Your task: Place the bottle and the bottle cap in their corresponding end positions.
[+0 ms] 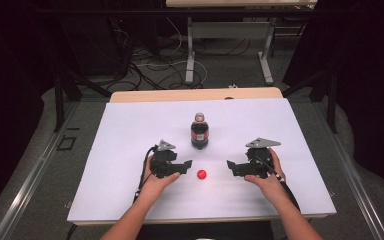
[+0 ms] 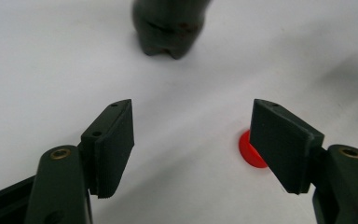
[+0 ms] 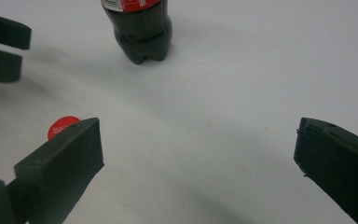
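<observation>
The person's forearms come in over the near edge of the worktop (image 1: 130, 130), a white sheet on a table. The left gripper (image 1: 189, 163) sits in the left hand, jaws aimed toward the middle, apart with nothing between them. In the left gripper view the cap (image 2: 249, 148) lies flat on the sheet, half hidden behind the right-hand jaw, outside the gap. The right gripper (image 1: 228, 164) faces it from the other side, its jaws wide apart and empty.

The red cap (image 1: 201, 174) lies between the two grippers, nearer the left one, touching neither, closer to the near edge than the far. In the right gripper view it lies top up, with white print on it.

The bottle (image 1: 199, 131) stands upright behind the cap, toward the far edge near the centre line, its long axis vertical, neck open at the top, dark drink inside and a red label round it. It is well apart from both grippers.

Open sheet lies to the left, right and far corners. Beyond the far edge are cables and table legs on the floor.
</observation>
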{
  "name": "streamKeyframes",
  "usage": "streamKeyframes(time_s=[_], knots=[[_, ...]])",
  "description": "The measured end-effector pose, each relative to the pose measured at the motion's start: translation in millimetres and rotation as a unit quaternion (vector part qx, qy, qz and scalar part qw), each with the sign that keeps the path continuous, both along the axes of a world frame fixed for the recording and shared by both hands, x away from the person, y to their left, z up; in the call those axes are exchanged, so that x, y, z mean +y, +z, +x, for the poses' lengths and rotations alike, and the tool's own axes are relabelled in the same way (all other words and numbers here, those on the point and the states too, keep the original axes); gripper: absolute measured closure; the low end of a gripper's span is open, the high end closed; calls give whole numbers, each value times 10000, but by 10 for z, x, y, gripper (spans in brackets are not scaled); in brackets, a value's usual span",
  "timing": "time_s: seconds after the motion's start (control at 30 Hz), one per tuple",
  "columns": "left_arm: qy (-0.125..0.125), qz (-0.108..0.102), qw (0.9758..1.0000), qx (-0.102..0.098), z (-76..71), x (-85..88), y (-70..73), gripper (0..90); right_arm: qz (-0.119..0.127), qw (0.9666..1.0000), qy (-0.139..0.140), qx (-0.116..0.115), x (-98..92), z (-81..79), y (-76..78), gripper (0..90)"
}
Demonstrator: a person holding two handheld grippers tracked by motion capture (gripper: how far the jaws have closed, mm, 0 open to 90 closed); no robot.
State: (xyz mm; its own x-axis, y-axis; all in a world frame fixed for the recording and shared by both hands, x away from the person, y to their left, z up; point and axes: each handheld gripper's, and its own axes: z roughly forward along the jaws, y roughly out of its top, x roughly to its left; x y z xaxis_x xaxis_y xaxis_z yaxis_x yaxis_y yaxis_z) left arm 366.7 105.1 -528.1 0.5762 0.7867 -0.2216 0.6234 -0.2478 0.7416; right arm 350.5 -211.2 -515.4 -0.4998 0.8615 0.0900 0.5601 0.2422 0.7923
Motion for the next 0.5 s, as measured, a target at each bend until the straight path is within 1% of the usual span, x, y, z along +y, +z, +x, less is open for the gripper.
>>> streamKeyframes(time_s=[0.03,0.07,0.1,0.13,0.17,0.23,0.27,0.33,0.4,0.43,0.47,0.5], knots=[[48,19,10000,-18,7,49,31,289,-20,10000,-9,-21,-12,3,0,7],[20,53,10000,46,17,108,68,282,-9,10000,-11,-34,-20,7,-1,7],[151,-64,9999,44,18,141,82,278,-10,10000,-14,-21,-30,8,0,7],[143,-62,9998,102,25,203,113,273,-9,10000,-30,-13,-38,8,1,7],[252,-80,9996,48,25,249,129,268,0,10000,-48,1,-46,6,3,7],[407,-138,9991,59,26,349,164,268,-4,10000,-66,-18,-68,11,3,7],[452,-128,9989,54,28,404,179,268,-3,10000,-82,-20,-78,12,3,7],[531,-186,9984,-44,26,501,196,268,15,9999,-117,-21,-99,17,0,7],[622,-183,9979,-61,21,597,212,268,16,9999,-138,-10,-125,24,-2,7],[665,-185,9976,-100,17,640,217,268,24,9999,-153,-13,-137,28,-4,7],[700,-209,9972,-132,11,682,220,268,10,9999,-167,-14,-152,32,-5,7],[694,-181,9973,-158,5,732,223,268,41,9998,-195,0,-162,34,-4,7]])
